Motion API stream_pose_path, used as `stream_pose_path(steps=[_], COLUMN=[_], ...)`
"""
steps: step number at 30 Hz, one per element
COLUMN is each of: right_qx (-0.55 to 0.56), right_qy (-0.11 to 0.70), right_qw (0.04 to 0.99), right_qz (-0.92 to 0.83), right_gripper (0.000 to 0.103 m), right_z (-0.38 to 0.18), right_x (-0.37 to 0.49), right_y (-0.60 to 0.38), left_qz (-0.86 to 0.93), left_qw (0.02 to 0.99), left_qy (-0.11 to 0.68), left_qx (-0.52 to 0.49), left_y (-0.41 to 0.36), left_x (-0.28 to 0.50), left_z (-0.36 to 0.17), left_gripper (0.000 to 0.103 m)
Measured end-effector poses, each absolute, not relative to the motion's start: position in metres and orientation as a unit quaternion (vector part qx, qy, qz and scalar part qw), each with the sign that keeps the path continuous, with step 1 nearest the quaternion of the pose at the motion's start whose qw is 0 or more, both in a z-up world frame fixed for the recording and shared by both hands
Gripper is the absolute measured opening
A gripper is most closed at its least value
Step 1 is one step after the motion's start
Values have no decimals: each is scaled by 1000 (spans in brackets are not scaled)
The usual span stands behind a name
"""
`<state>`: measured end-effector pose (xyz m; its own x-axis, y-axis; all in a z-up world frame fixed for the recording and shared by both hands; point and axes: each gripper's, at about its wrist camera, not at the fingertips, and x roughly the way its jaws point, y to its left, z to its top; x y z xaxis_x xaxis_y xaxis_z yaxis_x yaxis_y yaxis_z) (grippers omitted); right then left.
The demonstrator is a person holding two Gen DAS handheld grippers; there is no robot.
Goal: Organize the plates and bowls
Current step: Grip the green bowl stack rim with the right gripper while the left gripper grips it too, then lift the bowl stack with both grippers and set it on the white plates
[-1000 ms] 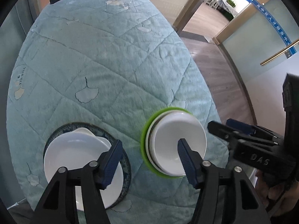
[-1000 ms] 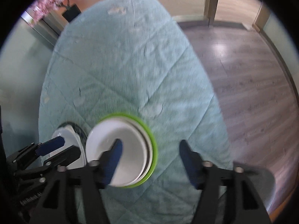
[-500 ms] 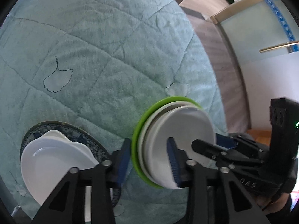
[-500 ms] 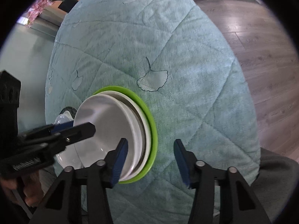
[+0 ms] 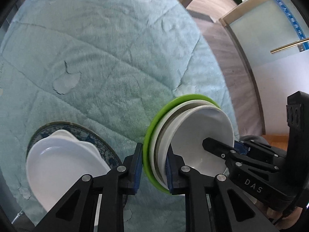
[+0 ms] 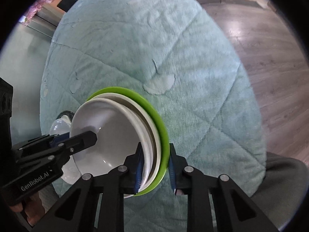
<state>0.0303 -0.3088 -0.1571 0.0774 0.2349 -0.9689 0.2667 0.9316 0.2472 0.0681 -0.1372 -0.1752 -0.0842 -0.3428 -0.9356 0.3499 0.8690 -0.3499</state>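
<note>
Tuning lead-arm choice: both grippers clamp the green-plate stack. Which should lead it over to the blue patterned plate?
Probably left. The left gripper clamps the stack on the rim beside the blue patterned plate; the right gripper clamps the opposite rim, so it would have to reach across.

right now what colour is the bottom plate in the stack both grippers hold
Bright green, with white dishes nested on it; the right wrist view shows it best.

Looking steeply down from close above opposite rims of the plate stack [image 5: 185, 135], facing across the quilted table [image 5: 108, 61]. Shared: stack [image 6: 125, 135], tablecloth, perhaps the blurred patterned plate [image 5: 90, 137].
</note>
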Motion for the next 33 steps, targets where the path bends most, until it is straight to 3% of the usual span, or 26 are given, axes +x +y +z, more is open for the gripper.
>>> stream_pose_path(steps=[10, 19, 26, 33], right_qx=[167, 145, 134, 135], right_qy=[594, 563, 602, 657], right_qw=[787, 806, 774, 734], right_qz=[20, 106, 141, 107], right_gripper=[21, 22, 22, 22], right_z=[-39, 5, -21, -84], right_x=[25, 33, 37, 43], right_y=[-277, -196, -141, -126], left_qz=[-245, -165, -124, -129], left_qw=[766, 806, 790, 744], left_qy=[594, 568, 598, 650], left_qx=[-10, -34, -60, -81], left_y=[-88, 14, 85, 105], left_x=[48, 25, 16, 24], left_z=[-34, 27, 2, -75], left_gripper=[17, 17, 17, 17])
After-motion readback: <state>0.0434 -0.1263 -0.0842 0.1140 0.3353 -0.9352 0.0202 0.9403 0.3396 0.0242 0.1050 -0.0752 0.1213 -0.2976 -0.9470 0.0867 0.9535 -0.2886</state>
